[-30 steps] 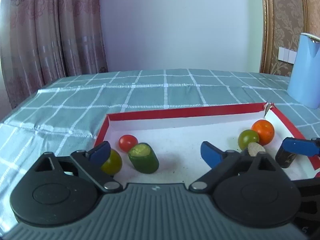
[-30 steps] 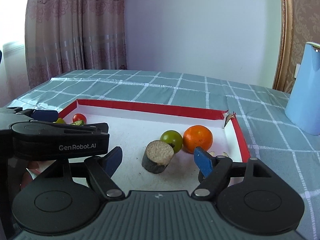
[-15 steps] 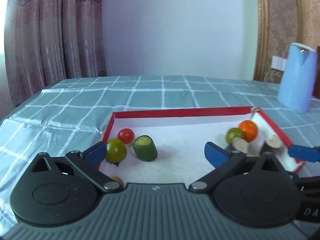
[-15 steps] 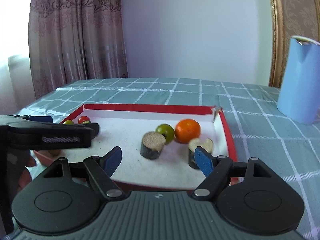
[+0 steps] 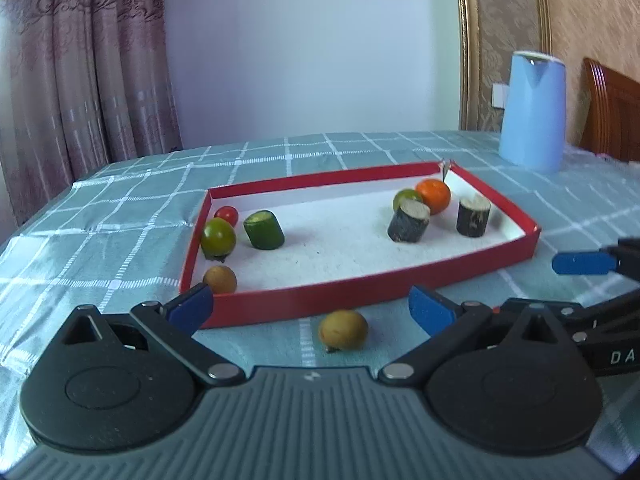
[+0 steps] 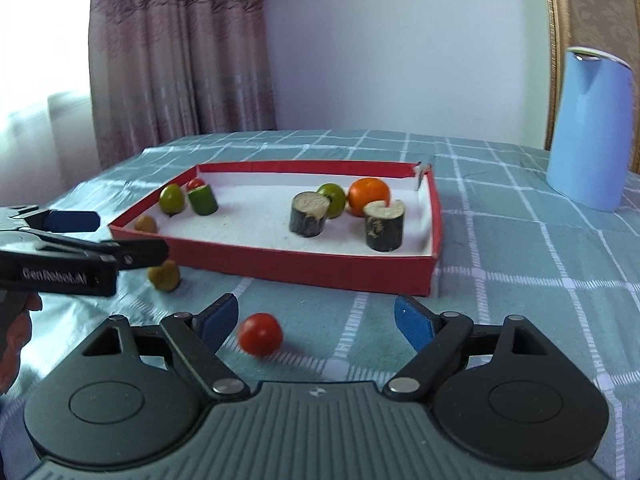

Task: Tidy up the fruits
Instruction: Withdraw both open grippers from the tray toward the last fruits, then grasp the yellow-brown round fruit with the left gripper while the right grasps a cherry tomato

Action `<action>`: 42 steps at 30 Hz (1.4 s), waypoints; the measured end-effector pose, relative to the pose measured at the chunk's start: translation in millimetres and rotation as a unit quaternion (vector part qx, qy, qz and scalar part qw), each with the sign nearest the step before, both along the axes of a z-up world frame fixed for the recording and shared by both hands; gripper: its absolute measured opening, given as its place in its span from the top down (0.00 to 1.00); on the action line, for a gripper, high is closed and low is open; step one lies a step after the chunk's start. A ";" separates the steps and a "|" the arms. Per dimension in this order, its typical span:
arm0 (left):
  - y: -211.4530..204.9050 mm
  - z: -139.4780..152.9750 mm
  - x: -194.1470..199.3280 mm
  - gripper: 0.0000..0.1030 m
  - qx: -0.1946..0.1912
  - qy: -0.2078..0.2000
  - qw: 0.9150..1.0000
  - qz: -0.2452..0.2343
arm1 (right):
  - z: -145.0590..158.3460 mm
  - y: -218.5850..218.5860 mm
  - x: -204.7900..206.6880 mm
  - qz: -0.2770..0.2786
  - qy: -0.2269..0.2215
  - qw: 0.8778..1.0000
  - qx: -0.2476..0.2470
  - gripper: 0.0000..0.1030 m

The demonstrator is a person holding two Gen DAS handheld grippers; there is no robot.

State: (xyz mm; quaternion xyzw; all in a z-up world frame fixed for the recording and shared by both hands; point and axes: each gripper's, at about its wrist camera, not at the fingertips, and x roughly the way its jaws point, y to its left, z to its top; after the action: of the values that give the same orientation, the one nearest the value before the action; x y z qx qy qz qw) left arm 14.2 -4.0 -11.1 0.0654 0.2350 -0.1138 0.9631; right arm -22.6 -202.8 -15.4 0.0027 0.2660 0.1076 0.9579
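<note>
While opening wider, right claw (image 6: 316,320) over a loose red tomato (image 6: 260,334) on the surface (image 6: 520,280), nothing gripped; left claw (image 5: 308,306) spread, empty, yellow fruit (image 5: 343,329) between, just outside red tray (image 5: 360,292).

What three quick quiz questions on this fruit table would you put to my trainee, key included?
1. True or false: the orange lies inside the red tray.
2. Which of these lies loose on the tablecloth, in front of the tray? A) a red tomato B) the orange C) a green cucumber piece
3. How many dark cut stubs stand in the tray?

Key: 1 true; 2 A; 3 two.
</note>
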 end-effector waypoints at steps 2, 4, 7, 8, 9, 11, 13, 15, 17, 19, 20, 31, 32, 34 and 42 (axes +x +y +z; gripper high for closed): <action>-2.1 -3.6 3.7 0.00 0.002 0.011 1.000 -0.004 | -1.3 4.5 -1.4 0.007 -0.002 1.000 -0.011 0.17; -2.2 -6.8 7.7 0.00 0.002 0.021 1.000 -0.001 | -1.1 6.0 -3.0 0.010 -0.005 1.000 -0.015 0.17; -1.2 -9.3 12.3 0.00 -0.004 0.029 1.000 -0.001 | -1.4 3.8 -2.0 0.006 -0.003 1.000 -0.010 0.17; -1.4 -10.4 14.7 0.00 -0.005 0.034 0.999 -0.001 | -1.9 3.1 -1.5 0.005 -0.001 1.000 -0.008 0.17; -1.7 -12.1 17.0 0.00 -0.005 0.037 0.999 0.001 | -2.0 2.8 -0.6 0.005 0.001 1.000 -0.007 0.17; -1.8 -15.3 21.2 0.10 -0.003 0.048 0.999 0.003 | -2.5 2.8 0.1 0.005 0.003 1.000 -0.007 0.17; -0.5 -17.5 26.1 0.20 -0.006 0.066 0.998 -0.003 | -2.3 2.4 -0.2 0.004 0.001 1.000 -0.006 0.17; 1.7 -19.3 29.8 0.23 -0.011 0.077 0.997 0.001 | -2.4 1.2 -0.4 0.001 0.000 1.000 -0.003 0.17; 3.1 -20.3 31.4 0.39 -0.018 0.084 0.996 -0.002 | -3.2 -0.1 1.4 0.000 0.005 1.000 0.002 0.17; 3.3 -19.9 29.8 0.49 -0.020 0.080 0.997 -0.003 | -4.3 -0.5 2.5 -0.001 0.011 1.000 0.003 0.17; 2.7 -19.9 29.1 0.58 -0.018 0.079 0.997 -0.011 | -4.5 -0.5 2.8 -0.002 0.012 1.000 0.003 0.17; 5.8 -20.1 28.8 0.73 -0.037 0.079 0.996 -0.021 | -7.2 1.2 6.7 0.001 0.026 1.000 -0.001 0.17; 5.5 -20.2 28.5 0.73 -0.036 0.079 0.996 -0.021 | -7.4 1.9 7.0 0.004 0.028 1.000 0.000 0.17; 3.9 -20.2 27.8 0.73 -0.031 0.077 0.996 -0.021 | -7.6 4.3 7.7 0.010 0.031 0.999 0.001 0.17; 2.8 -20.7 27.4 0.72 -0.028 0.076 0.996 -0.021 | -11.6 19.9 15.7 0.003 0.052 0.998 -0.018 0.31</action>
State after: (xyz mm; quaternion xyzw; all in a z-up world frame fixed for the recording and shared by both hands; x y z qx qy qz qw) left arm 41.6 -1.2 -31.7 0.0342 0.3029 -0.1449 0.9413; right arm -6.9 -182.9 -27.0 -0.0099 0.3170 0.1049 0.9426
